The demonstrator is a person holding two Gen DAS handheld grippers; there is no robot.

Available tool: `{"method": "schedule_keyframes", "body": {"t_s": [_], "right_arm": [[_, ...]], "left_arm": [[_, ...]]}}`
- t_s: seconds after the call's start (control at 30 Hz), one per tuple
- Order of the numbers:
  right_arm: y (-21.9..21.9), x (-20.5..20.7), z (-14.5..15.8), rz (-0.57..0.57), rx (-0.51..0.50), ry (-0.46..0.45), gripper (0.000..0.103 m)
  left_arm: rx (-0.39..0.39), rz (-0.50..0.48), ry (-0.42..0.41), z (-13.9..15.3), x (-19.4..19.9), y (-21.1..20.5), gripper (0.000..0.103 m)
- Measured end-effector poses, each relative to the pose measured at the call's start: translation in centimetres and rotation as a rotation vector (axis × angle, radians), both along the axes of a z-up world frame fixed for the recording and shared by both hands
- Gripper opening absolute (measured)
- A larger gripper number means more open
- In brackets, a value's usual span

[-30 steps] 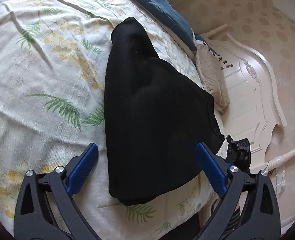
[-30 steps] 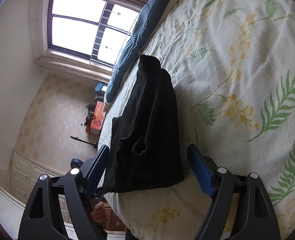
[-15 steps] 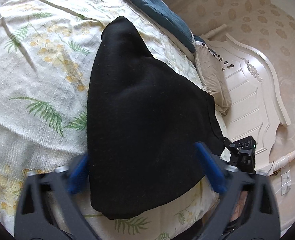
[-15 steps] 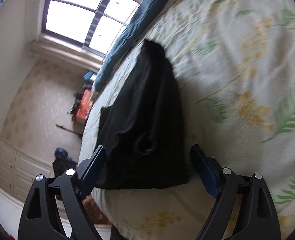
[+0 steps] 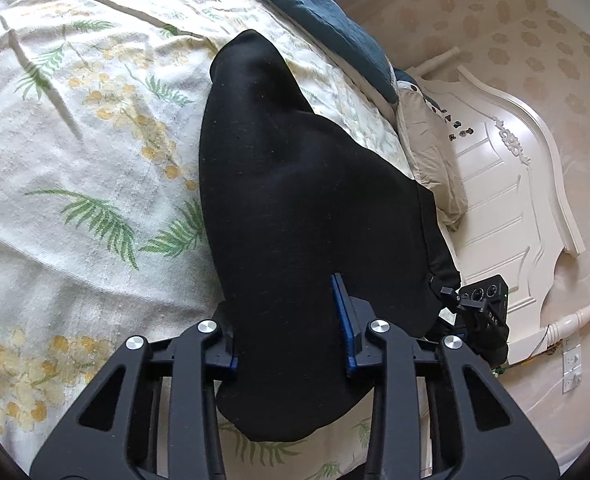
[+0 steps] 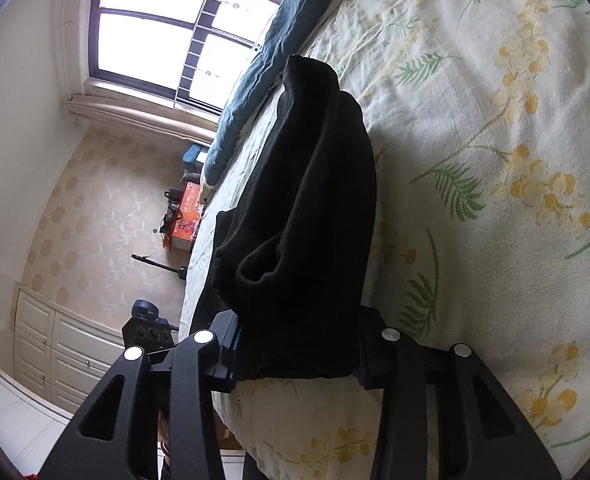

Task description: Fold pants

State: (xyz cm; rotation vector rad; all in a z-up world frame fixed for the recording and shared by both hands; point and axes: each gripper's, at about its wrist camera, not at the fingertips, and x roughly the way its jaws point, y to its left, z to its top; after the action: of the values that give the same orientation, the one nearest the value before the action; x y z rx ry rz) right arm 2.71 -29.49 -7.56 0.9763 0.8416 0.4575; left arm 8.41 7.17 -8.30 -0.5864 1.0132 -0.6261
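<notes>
Already doubled into a compact black bundle, the pants [image 5: 295, 208] lie on the bed [image 5: 75, 160] by its near edge, each gripper, left [image 5: 287, 328] and right [image 6: 299, 354], clamping their near end, so probably another fold remains.

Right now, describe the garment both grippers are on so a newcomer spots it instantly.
Start at the big bed with the cream leaf-and-yellow-flower bedspread. Near its edge lies the black knit pants, folded into a long tapering bundle. It is the only black item on the bedspread; the dark teal quilt lies beyond.
</notes>
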Motion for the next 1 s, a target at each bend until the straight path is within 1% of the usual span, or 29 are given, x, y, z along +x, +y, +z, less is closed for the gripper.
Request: {"method": "schedule_keyframes", "body": {"t_s": [0.13,0.27,0.7,1.0], "right_arm": [[-0.3,-0.7,-0.1,-0.001,0.008,-0.004,0.039],[-0.3,-1.1,0.1,0.0,0.013,-0.006,0.039],[0.6,-2.4,0.5,0.016,0.022,0.013,0.039],[0.9,-3.8,0.2,0.023,0.032,0.019,0.039]], "left_arm": [[0.049,-0.002,-0.026,0.6,-0.3,-0.4,0.031],[0.077,-0.004,-0.04,1.2,-0.5,-0.7,0.03],[0.097,-0.004,-0.032,1.6,-1.9,0.3,0.03],[0.093,-0.001,-0.029,1.4,-3.2,1.0,0.03]]}}
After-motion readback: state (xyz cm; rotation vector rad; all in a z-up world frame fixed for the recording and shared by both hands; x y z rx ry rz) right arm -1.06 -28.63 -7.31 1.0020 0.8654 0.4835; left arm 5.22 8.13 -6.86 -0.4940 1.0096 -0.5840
